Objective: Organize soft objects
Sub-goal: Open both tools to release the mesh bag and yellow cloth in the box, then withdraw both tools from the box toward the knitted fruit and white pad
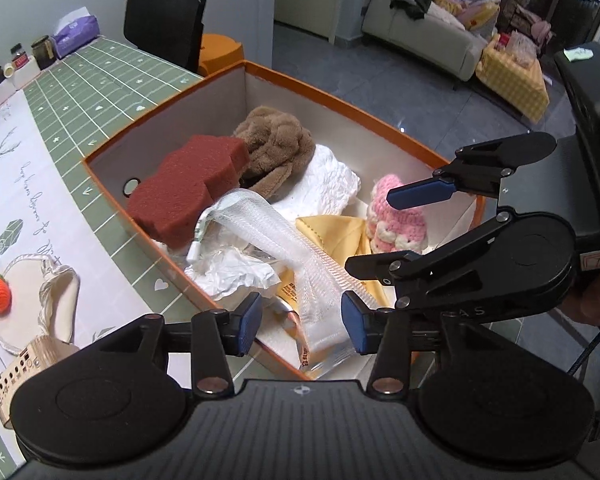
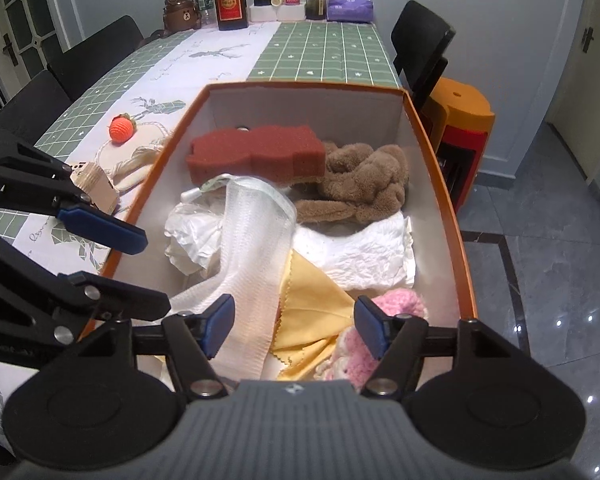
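On my table the orange box corrals the soft things; at six o'clock, left claw and right claw hang parted, empty, above the mesh cloth.

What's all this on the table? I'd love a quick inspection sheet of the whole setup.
Surface: table under a green checked cloth with a white runner.
Job's things: orange box holding red sponge, brown plush, white mesh cloth, yellow cloth, pink knit piece, crumpled white paper.
Clutter: crochet strawberry outside the box; bottles, jars, tissue pack at far end.
Grippers: left gripper and right gripper open, empty, over box.
Cables: nothing seen.
Surroundings: black chairs, orange stool, sofa.
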The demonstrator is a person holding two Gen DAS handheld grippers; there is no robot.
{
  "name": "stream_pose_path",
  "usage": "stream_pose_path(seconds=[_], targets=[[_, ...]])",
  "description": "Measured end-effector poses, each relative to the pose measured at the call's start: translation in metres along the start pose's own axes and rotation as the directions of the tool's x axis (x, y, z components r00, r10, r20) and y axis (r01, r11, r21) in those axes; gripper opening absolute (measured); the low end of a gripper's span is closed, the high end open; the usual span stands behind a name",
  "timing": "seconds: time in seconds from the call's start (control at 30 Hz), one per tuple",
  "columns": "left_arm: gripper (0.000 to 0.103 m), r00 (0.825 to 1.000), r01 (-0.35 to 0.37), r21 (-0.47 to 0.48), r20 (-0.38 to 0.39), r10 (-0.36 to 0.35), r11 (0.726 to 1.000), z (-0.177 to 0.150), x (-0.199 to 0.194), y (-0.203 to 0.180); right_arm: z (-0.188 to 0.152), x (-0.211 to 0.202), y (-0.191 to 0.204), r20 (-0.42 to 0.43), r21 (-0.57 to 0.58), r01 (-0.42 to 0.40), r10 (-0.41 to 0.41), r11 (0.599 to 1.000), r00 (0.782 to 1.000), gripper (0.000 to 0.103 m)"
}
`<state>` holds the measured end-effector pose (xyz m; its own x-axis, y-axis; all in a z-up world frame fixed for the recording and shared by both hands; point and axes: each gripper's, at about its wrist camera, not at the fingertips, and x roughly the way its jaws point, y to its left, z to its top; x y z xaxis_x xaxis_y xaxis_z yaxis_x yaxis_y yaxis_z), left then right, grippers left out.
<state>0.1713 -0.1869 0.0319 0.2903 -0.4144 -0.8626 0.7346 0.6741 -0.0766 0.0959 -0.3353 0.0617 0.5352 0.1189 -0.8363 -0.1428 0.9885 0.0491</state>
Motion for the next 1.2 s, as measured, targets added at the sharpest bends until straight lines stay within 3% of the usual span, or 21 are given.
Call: stream_pose_path(seconds=[0.17, 0.43, 0.63, 0.8, 0.93, 1.13, 1.2], targets=[[0.054, 0.996, 0.028, -0.051, 0.087, -0.023, 0.998, -0.016, -0.019, 0.008, 0.002, -0.016, 0.022, 0.066, -0.033, 0.027, -0.025, 0.999, 0.998, 0.073], [0.054, 0.966, -0.024, -0.204, 0.247, 0.075, 0.979, -0.070, -0.058, 0.033, 0.002, -0.039, 0.066, 0.230, -0.074, 0.045, -0.027, 0.996, 0.973, 0.075], [0.054, 0.927, -0.085, -0.343, 0.317, 0.200, 0.936, -0.114, -0.085, 0.053, -0.004, -0.043, 0.108, 0.284, -0.106, 0.000, 0.030, 0.994, 0.958, 0.078], [0.054, 0.893, -0.181, -0.415, 0.310, 0.326, 0.892, -0.144, -0.098, 0.062, -0.015, -0.037, 0.143, 0.309, -0.127, -0.030, 0.068, 0.992, 0.949, 0.079], [0.054, 0.874, -0.212, -0.455, 0.309, 0.376, 0.865, -0.164, -0.106, 0.069, -0.022, -0.031, 0.161, 0.311, -0.132, -0.059, 0.098, 0.990, 0.945, 0.079], [0.054, 0.877, -0.155, -0.507, 0.324, 0.354, 0.848, -0.174, -0.116, 0.092, -0.010, -0.020, 0.180, 0.263, -0.150, -0.095, 0.132, 0.984, 0.956, 0.079], [0.054, 0.886, -0.126, -0.518, 0.325, 0.331, 0.846, -0.174, -0.117, 0.099, -0.002, -0.019, 0.185, 0.259, -0.164, -0.099, 0.140, 0.981, 0.956, 0.079]])
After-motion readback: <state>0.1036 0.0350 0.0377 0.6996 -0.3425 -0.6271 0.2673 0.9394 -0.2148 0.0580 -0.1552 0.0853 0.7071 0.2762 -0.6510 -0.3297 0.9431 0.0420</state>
